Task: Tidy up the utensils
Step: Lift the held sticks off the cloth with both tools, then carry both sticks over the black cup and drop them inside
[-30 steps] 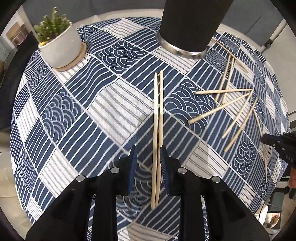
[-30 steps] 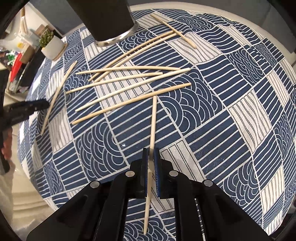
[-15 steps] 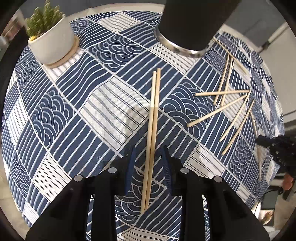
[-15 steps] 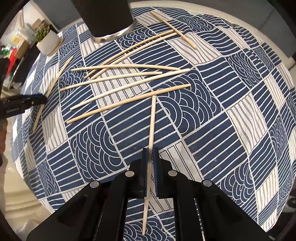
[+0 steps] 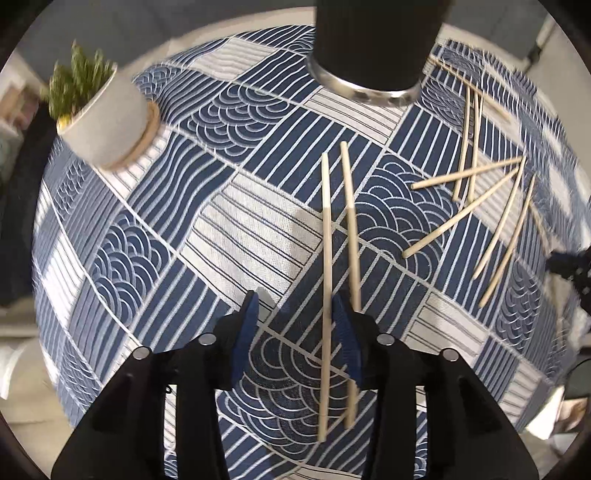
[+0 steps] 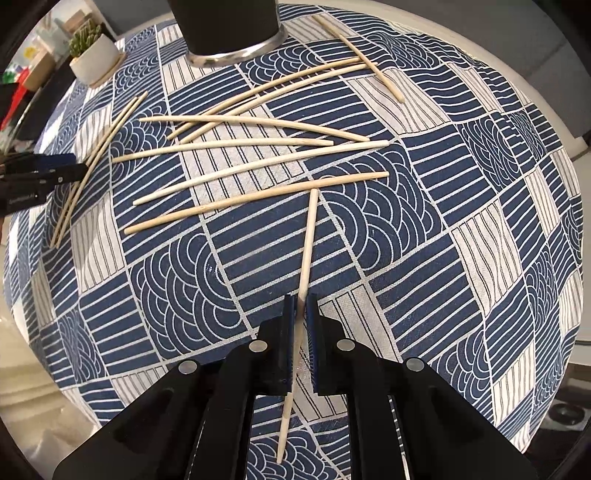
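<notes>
- Eleven chopsticks in the right wrist view: one chopstick (image 6: 302,291) pinched in the right gripper (image 6: 301,306), a loose pile (image 6: 258,162) of eight mid-tablecloth (image 6: 480,206), and a pair (image 5: 334,258) near its left edge.
- One black holder (image 6: 225,26) and one potted plant (image 5: 103,110) at the far edge.
- The left gripper (image 5: 295,314), narrower half a second ago, is now spread wide; the pair has splayed apart.
- Only the left view shows one stick passing under its right finger.

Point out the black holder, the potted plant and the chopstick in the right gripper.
black holder (image 6: 225,29), right wrist view, on its dark side wall.
potted plant (image 5: 107,125), left wrist view, on the white pot.
chopstick (image 6: 308,236), right wrist view, mid-shaft ahead of the right gripper (image 6: 301,306).
</notes>
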The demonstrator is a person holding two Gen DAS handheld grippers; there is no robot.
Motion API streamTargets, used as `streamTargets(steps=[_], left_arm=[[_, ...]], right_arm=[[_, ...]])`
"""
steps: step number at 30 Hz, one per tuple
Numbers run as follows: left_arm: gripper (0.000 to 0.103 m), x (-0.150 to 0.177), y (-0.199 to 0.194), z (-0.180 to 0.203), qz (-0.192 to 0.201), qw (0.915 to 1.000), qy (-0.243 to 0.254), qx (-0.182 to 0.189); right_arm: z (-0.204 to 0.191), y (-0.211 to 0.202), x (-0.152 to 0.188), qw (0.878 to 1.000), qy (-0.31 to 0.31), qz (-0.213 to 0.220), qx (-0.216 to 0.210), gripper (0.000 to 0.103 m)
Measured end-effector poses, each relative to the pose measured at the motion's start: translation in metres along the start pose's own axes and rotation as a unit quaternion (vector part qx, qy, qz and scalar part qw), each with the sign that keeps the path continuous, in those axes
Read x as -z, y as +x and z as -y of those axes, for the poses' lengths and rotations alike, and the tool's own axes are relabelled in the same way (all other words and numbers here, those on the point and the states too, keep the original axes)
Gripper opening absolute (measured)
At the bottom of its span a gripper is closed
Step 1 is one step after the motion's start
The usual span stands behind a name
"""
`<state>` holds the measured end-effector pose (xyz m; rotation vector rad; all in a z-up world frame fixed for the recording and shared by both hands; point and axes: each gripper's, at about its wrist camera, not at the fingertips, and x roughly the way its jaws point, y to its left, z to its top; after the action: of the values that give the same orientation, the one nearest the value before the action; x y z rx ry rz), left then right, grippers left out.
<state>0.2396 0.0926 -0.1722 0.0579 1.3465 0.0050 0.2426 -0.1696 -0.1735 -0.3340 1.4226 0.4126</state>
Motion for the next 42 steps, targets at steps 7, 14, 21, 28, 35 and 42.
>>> streamTargets(steps=[7, 14, 21, 28, 35, 42], left_arm=[[0.007, -0.006, -0.001, -0.003, -0.001, 0.9995, -0.024, 0.022], [0.005, 0.022, -0.008, -0.020, -0.023, 0.9939, -0.093, 0.055], [0.005, 0.036, -0.047, -0.029, 0.021, 0.9905, -0.119, 0.066], [0.005, 0.005, -0.116, -0.028, 0.120, 0.9795, -0.129, 0.098], [0.005, -0.058, -0.172, -0.023, 0.231, 0.9587, -0.103, 0.130], [0.005, -0.124, -0.195, -0.019, 0.312, 0.9289, -0.081, 0.182]], right_arm=[[-0.026, 0.001, -0.014, 0.999, -0.041, -0.014, 0.002, 0.012], [0.016, -0.004, -0.003, 0.996, 0.057, 0.000, -0.063, 0.005], [0.045, -0.054, -0.017, 0.981, 0.079, 0.102, -0.145, 0.005], [0.049, -0.116, -0.044, 0.964, 0.044, 0.206, -0.164, 0.005], [0.039, -0.174, -0.100, 0.928, 0.019, 0.320, -0.189, 0.005], [0.028, -0.211, -0.156, 0.881, 0.023, 0.423, -0.210, 0.005]])
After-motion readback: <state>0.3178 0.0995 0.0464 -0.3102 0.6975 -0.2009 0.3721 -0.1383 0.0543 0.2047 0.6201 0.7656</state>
